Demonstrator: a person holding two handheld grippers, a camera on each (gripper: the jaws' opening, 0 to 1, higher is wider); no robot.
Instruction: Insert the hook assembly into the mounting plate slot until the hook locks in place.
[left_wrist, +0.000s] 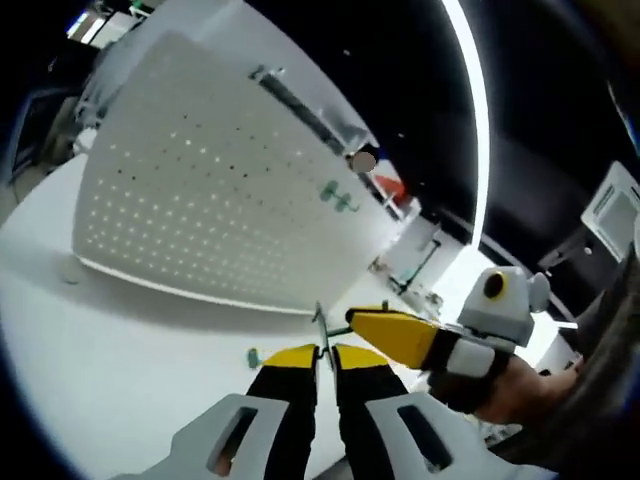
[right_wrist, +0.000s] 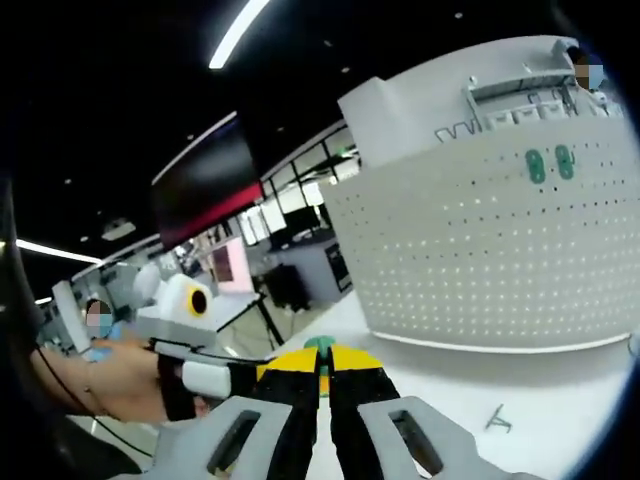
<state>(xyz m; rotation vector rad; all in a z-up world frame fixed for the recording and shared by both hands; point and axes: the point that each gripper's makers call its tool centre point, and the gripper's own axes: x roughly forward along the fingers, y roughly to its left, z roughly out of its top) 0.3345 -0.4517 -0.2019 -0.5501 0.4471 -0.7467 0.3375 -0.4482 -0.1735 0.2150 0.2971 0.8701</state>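
Two grippers met over the white table (left_wrist: 90, 330), well short of the pegboard (left_wrist: 210, 200). The left gripper (left_wrist: 322, 362) had its jaws nearly closed on a thin metal hook (left_wrist: 319, 325); the right gripper (right_wrist: 322, 372) was pinched on a small green piece (right_wrist: 320, 345). A handover that close risked dropping the hook, or twisting it out of line for the slot. One spare hook (right_wrist: 497, 418) lay on the table. No writing was readable.
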